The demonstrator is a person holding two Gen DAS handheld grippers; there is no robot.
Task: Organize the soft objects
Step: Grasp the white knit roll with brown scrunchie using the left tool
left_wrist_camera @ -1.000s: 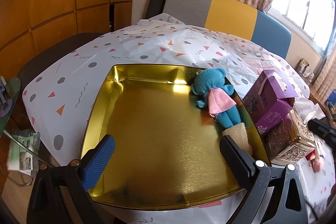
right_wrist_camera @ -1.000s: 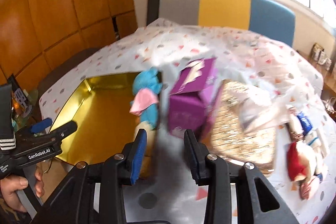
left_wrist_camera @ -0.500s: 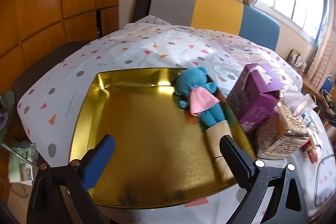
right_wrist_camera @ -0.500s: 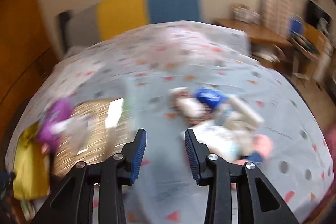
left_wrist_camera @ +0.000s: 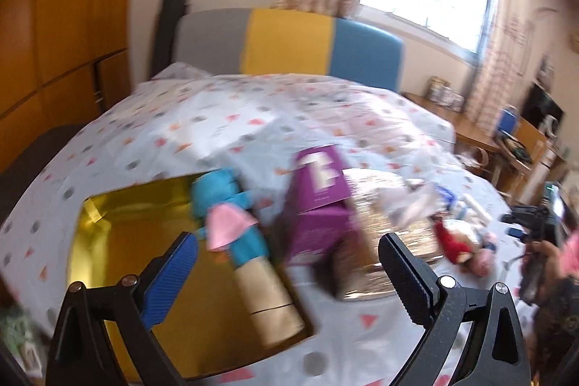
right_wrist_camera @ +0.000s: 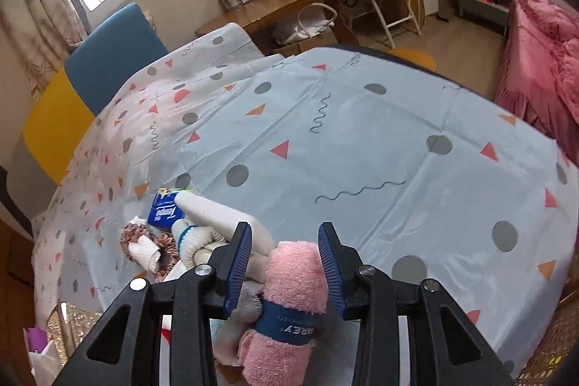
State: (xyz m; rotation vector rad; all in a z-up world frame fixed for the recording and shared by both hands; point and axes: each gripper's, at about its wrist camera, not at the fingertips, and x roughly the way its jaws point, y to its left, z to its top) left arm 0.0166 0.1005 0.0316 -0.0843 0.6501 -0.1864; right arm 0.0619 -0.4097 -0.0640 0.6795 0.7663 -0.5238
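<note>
Your right gripper stands partly open, its jaws either side of a rolled pink towel with a navy band, not yet gripping it. The towel lies on the patterned tablecloth among a pile of soft items, touching a white roll. Your left gripper hangs wide open and empty above the gold tray, where a blue plush doll lies. Closing now may snag neighbouring cloths.
</note>
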